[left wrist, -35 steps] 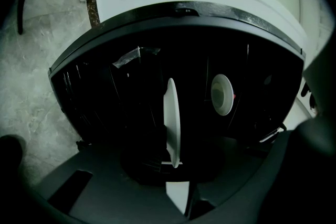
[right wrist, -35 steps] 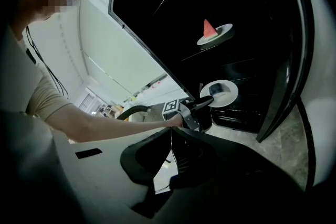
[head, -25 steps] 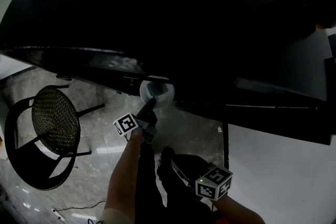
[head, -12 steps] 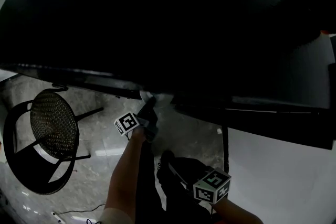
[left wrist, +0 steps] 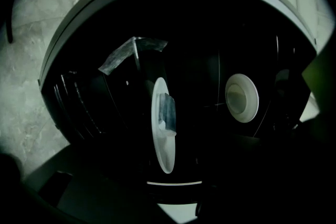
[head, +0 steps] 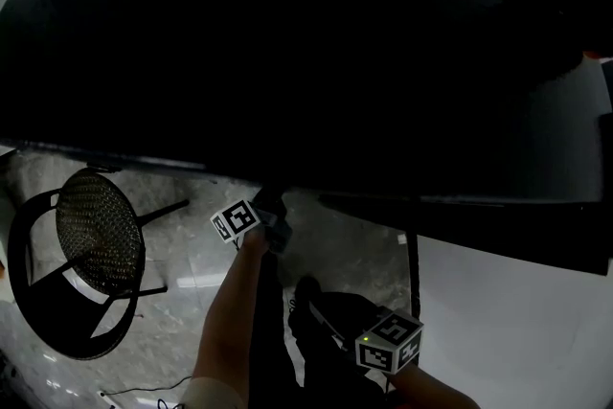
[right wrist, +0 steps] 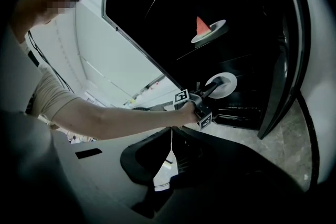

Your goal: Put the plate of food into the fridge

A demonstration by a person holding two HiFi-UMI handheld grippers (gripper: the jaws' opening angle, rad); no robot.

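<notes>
Left tool (head: 271, 206) reaches almost level into the open fridge (right wrist: 286, 60), and its jaws have just been opening. Straight ahead of them is the white plate (left wrist: 163, 139), which I see edge-on in the left gripper view, with a grey piece of food (left wrist: 168, 113) on it. The dark inside keeps me from telling whether the rim lies between the jaws, but nothing shows them pressing on it.

From the right gripper view, the plate sits low inside the fridge, right at the tip of the left tool. On a shelf above it rests a second plate (right wrist: 209, 31) carrying a red wedge (right wrist: 202, 24). A round white dish (left wrist: 241, 97) shows beside the plate in the left gripper view.

The right tool (head: 306, 290) hangs back, low and tilted downward, with its jaws together on nothing.

Further out, a black mesh chair (head: 96, 235) stands on the grey marbled floor (head: 182, 302), to the left of the person's outstretched arm (head: 230, 311).
</notes>
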